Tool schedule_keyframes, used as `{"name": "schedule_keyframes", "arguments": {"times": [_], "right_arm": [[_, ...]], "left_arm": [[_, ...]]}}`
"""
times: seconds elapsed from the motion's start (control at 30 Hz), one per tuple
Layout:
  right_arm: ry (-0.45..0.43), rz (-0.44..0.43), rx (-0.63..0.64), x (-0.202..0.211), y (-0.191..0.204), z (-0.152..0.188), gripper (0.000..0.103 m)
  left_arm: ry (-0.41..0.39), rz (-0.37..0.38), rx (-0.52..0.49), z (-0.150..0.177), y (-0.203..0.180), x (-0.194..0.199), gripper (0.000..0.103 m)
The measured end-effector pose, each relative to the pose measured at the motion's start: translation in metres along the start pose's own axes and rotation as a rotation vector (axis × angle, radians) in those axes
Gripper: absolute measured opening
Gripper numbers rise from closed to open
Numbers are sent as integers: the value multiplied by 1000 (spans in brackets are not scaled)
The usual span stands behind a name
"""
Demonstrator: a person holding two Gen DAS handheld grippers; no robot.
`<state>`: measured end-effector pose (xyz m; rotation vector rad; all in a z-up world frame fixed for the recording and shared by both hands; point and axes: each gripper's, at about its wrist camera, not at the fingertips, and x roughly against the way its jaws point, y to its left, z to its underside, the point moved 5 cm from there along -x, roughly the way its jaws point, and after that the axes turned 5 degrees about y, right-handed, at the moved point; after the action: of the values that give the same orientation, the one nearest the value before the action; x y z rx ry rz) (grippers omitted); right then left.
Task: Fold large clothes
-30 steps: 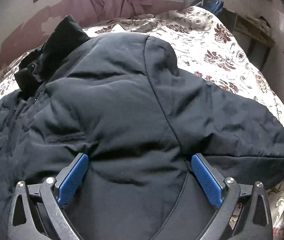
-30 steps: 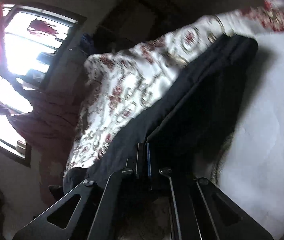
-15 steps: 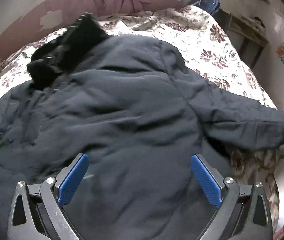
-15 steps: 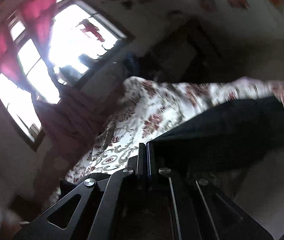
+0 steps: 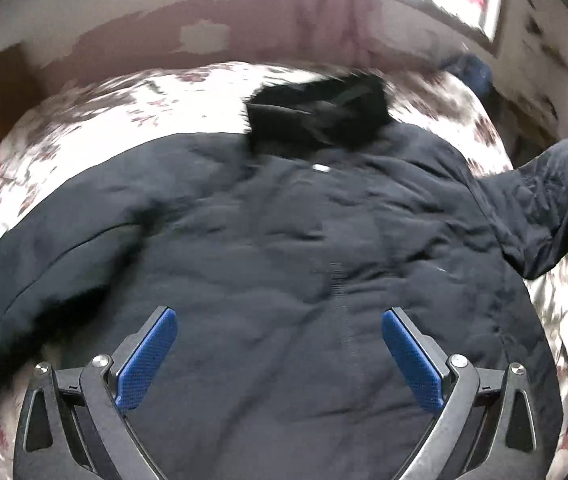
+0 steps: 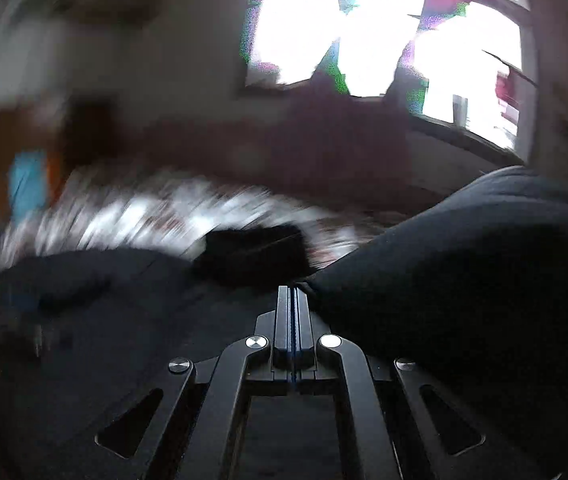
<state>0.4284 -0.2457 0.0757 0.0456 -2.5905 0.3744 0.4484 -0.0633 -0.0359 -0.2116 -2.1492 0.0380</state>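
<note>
Left wrist view shows the jacket (image 5: pixel 304 260) spread across the middle of the frame on the bed (image 5: pixel 103 120), its dark fuzzy collar (image 5: pixel 316 116) near the top centre and one sleeve (image 5: pixel 552 200) lifted at the right edge. The left hand-held gripper (image 5: pixel 279 344) hangs over the lower body of the jacket with its blue pads (image 5: pixel 145 360) spread wide, holding nothing. In the right wrist view, the right hand-held gripper (image 6: pixel 292 300) is pressed closed, with the dark sleeve bulging to the right of its tip; it appears to be pinching that sleeve, though blur hides the contact. The shell looks padded, quilted and smooth, likely slippery, while the bed cover is a flat floral print. The bulky sleeve could slide out of the narrow pinch if swung fast, or spring back open once laid down. With nothing pinning the body, a pull on the sleeve might drag the whole jacket askew.
</note>
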Motion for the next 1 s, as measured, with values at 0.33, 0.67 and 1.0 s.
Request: {"name": "schedule_keyframes", "arguments": {"times": [0.33, 0.67, 1.0], "right_arm": [[360, -149, 427, -45, 170, 98, 25], [300, -148, 92, 24, 59, 166, 79], [277, -195, -152, 22, 13, 199, 87]], "left_arm": [[-30, 64, 228, 38, 124, 15, 103], [-101, 329, 219, 45, 106, 2, 103], [63, 143, 194, 13, 47, -76, 101]]}}
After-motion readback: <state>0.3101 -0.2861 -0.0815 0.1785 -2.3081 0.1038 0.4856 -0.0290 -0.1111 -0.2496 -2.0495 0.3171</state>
